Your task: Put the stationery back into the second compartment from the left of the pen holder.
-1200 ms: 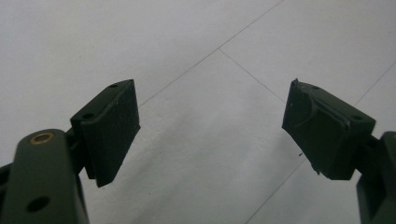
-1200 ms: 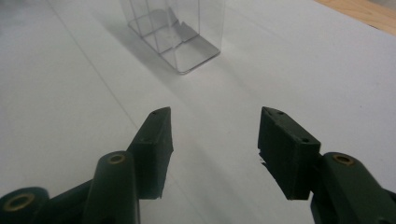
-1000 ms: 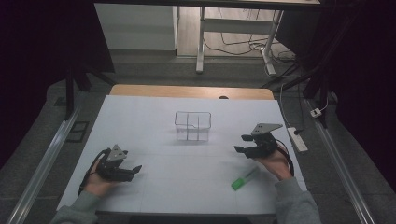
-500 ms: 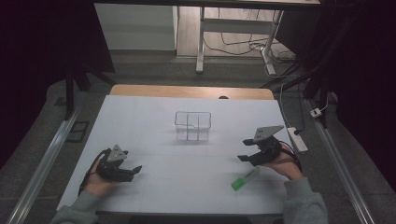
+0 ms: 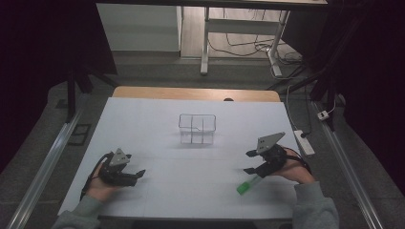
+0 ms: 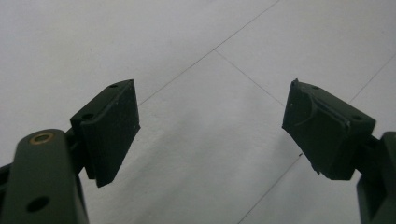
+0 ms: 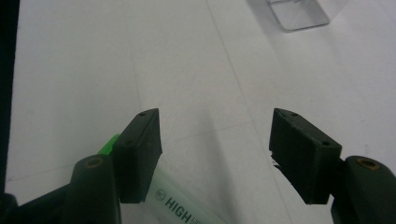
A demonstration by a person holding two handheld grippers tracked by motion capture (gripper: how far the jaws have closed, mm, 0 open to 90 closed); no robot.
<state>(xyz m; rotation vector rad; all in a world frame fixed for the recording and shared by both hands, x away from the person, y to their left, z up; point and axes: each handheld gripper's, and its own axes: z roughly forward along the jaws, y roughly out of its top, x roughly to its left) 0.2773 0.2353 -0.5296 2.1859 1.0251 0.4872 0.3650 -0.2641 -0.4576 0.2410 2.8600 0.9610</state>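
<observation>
A green highlighter (image 5: 248,185) lies on the white table (image 5: 191,167) at the front right, its green cap toward the near edge. My right gripper (image 5: 249,162) hovers just behind and beside it, open, jaws pointing left. In the right gripper view the highlighter (image 7: 173,200) lies under the left jaw of the right gripper (image 7: 215,140) with nothing between the jaws. A clear divided container (image 5: 197,128) stands mid-table, and its corner (image 7: 299,14) appears at the top of that view. My left gripper (image 5: 131,175) rests open at the front left, over bare table (image 6: 212,126).
The table's wooden far edge (image 5: 196,93) borders a floor with desk legs and cables (image 5: 267,52). A power strip (image 5: 303,142) lies off the table's right side. Metal rails (image 5: 43,167) run along both sides.
My right gripper has drifted a little toward the near edge, closer to the highlighter. The left gripper has stayed almost still.
</observation>
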